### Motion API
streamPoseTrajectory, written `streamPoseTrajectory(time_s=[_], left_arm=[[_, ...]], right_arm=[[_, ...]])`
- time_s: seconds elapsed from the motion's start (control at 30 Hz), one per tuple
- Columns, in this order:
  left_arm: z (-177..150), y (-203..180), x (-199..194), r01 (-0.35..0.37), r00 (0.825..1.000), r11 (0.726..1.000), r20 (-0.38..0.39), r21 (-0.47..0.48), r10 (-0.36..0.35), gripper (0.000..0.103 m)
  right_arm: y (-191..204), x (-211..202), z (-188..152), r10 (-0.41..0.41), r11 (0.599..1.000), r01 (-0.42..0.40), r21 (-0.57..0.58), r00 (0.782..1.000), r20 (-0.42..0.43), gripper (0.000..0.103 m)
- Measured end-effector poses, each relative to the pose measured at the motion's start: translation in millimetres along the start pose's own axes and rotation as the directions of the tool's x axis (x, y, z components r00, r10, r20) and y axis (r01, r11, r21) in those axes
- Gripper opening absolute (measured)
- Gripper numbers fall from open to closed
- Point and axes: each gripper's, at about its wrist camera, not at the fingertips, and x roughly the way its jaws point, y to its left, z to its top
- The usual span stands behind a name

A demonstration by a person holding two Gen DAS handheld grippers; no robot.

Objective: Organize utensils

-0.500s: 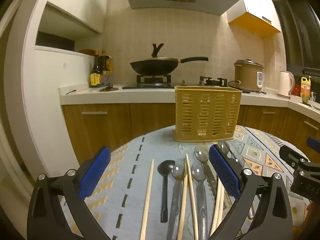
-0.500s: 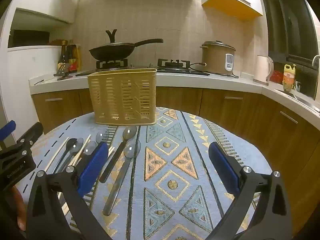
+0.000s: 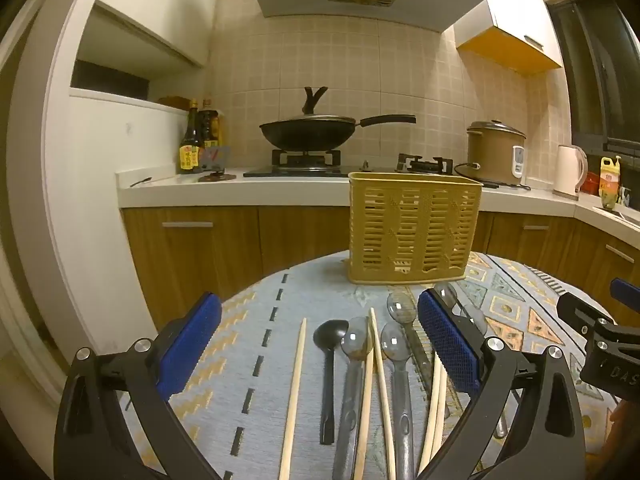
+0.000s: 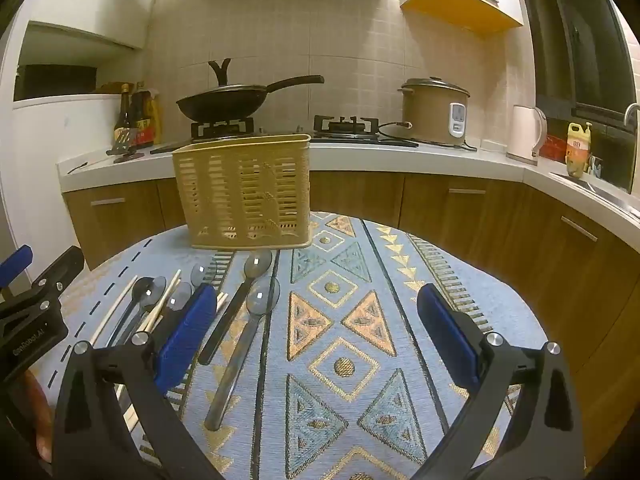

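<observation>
Left wrist view
Left gripper [image 3: 319,338]: jaws spread wide, holding nothing, above the near edge of the bench [image 3: 256,312].
Utensils: a black spoon [image 3: 329,368], clear spoons [image 3: 394,364] and wooden chopsticks [image 3: 295,392] lie side by side on the patterned cloth, handles toward the near edge; one chopstick lies apart at the left of the row.
Basket [image 3: 412,228]: slotted yellow holder, upright at the far edge, beyond the spoon bowls.
Right gripper [image 3: 608,344]: seen only in part at the right edge of this view.

Right wrist view
Right gripper [image 4: 316,334]: jaws wide apart and empty over bare cloth, right of the row.
Clear spoons [image 4: 244,336]: two lie just beside the left finger [image 4: 184,336], bowls toward the basket [image 4: 244,192].
Left gripper [image 4: 32,300]: at the left edge of this view, above the chopsticks [image 4: 114,304].
</observation>
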Motion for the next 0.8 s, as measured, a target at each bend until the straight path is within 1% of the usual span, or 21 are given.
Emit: streamPoseTrajectory(time_s=[0.8], left_arm=[[-1.5, 1.2, 3.0, 0.005, 1.0, 1.0, -0.01, -0.008, -0.005, 0.095]], right_arm=[[-0.4, 4.8, -1.4, 0.002, 1.0, -0.002, 0.01, 1.0, -0.016, 0.096]])
